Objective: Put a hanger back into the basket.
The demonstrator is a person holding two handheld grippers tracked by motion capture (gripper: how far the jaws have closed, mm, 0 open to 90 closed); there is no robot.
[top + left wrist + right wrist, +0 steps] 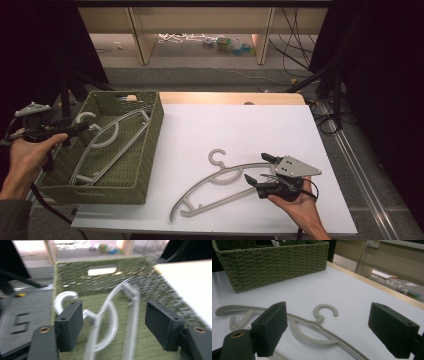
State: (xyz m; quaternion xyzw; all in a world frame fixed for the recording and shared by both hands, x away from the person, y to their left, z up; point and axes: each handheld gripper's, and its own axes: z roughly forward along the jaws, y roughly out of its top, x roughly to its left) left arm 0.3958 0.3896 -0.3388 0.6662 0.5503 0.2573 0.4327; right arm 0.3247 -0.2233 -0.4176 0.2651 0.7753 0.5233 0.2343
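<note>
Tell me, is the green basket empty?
Not empty. The green basket has a grey hanger lying inside, seen between the open left gripper too.

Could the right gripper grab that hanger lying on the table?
Probably yes: the right gripper is open, right beside the hanger on the bare table, with nothing between them.

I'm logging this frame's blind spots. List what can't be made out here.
- Hanger in the basket: smeared by motion blur in the left gripper view; how many lie there is unclear.
- Hanger on the table: its right end is hidden behind the right tongs in the high view.
- Clutter on the floor: too small to identify in the high view.
</note>
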